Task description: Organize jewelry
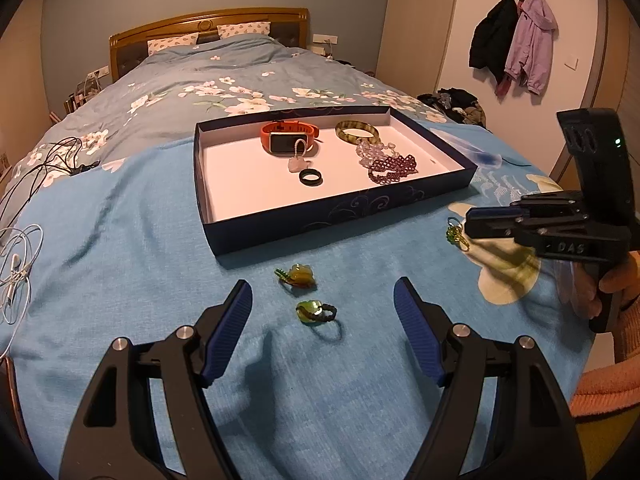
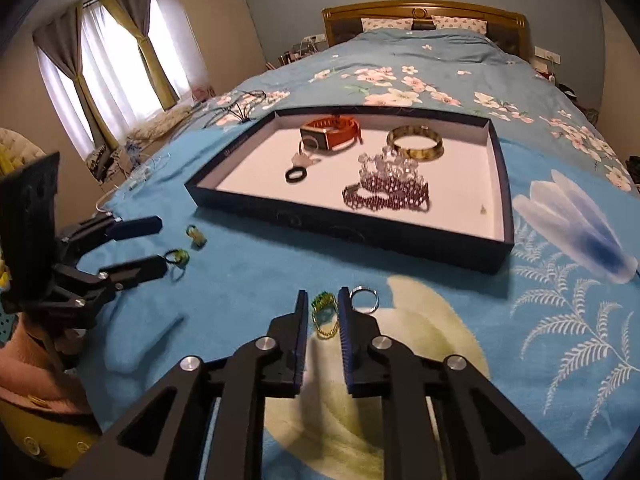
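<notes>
R tongs [image 2: 322,300] astride green ring [image 2: 321,303], silver ring [image 2: 364,299] beside, tray [image 2: 352,236] beyond

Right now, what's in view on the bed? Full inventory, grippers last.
tray: 1, dark blue with white floor, mid-bed
watch: 1, orange strap, back of tray
bangle: 1, amber-green, back right of tray
bead bracelets: a heap, purple and clear, right half of tray
black ring: 1, tray centre
pale pendant: 1, by the watch
yellow-green rings: 2, on the blanket ahead of the left gripper
green ring: 1, gold band, between the right gripper's fingers
silver ring: 1, on the blanket beside it
cables: white and black, left side of bed
left gripper: open, empty
right gripper: narrow; contact with the green ring unclear
</notes>
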A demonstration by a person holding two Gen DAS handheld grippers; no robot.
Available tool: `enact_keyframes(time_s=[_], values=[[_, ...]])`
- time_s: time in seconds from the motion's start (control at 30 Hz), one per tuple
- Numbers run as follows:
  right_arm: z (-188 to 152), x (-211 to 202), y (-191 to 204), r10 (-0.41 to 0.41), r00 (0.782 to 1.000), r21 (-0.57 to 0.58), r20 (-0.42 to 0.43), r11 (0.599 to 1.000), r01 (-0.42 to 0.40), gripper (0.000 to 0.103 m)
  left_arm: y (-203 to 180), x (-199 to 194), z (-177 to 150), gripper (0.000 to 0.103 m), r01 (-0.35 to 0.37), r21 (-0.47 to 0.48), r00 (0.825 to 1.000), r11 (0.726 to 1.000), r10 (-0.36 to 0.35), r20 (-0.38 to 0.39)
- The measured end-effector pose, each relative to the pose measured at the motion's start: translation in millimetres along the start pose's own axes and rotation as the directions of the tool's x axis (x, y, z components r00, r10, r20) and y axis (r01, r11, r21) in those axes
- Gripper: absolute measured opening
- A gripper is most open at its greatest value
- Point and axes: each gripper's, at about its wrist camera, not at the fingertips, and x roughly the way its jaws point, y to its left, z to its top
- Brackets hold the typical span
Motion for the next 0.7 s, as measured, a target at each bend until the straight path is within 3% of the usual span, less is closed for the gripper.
enact_keyframes(time_s=[0.3, 0.5, 0.7], values=[[-7, 7, 2, -0.001, 1.0, 0.011, -0.014, 1.0, 0.002, 0.021, -2, 8, -1, 0.066, 0.024, 0.006, 0.999, 1.0, -0.023, -0.04], [-6, 11, 6, 0.003, 1.0, 0.007, -0.024, 1.0, -0.003, 0.021, 2, 22, -1, 0.046, 0.037, -0.018, 0.993, 0.999, -0.039, -0.107], [-2, 16, 10, -0.023, 0.999, -0.002, -0.028, 1.0, 0.023, 0.02, 1, 27, 0, 0.037, 0.033, -0.02, 0.992, 0.999, -0.035, -0.119]])
